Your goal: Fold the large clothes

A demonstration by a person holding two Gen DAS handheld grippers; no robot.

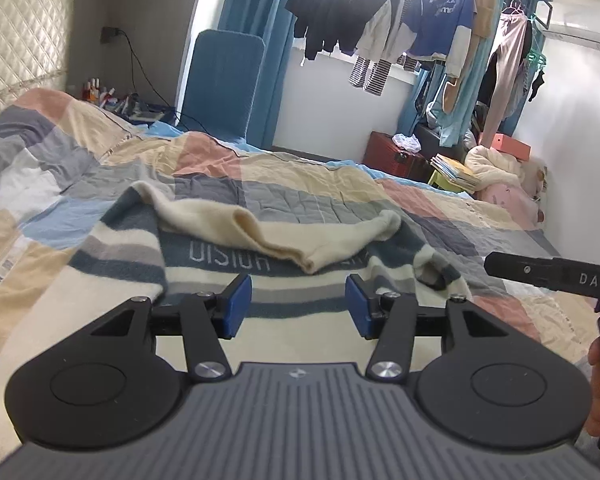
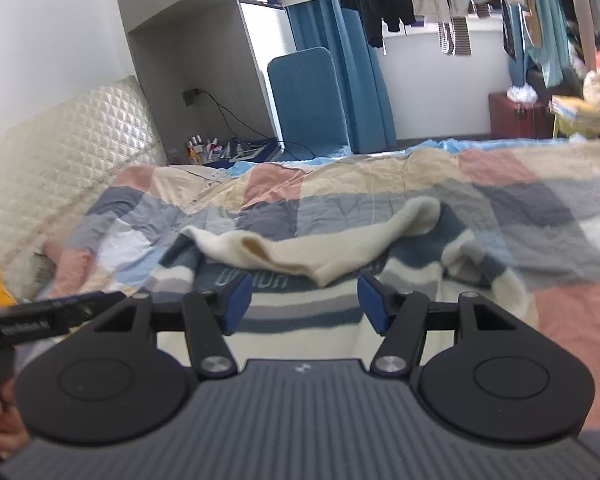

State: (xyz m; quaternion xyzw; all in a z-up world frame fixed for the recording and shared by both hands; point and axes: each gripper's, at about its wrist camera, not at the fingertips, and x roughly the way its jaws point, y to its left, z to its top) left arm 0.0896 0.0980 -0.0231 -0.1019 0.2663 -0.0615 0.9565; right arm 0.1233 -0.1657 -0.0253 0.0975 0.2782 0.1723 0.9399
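Observation:
A large knitted sweater (image 1: 203, 264) with cream, grey and dark blue stripes lies spread on the bed, white lettering across its chest. Its two cream sleeves (image 1: 283, 236) are folded inward over the body and meet near the middle. My left gripper (image 1: 298, 304) hovers above the sweater's near part, jaws open, nothing between the blue pads. In the right wrist view the same sweater (image 2: 300, 300) lies below my right gripper (image 2: 304, 302), which is also open and empty. Each gripper's black body shows at the edge of the other view.
A patchwork quilt (image 1: 308, 184) of pink, cream, grey and blue covers the bed. A quilted headboard (image 2: 51, 160) stands at the left. Beyond the bed are a blue chair (image 1: 223, 80), hanging clothes (image 1: 420, 20), a red box (image 1: 392, 156) and a bedside clutter of small bottles (image 2: 199, 148).

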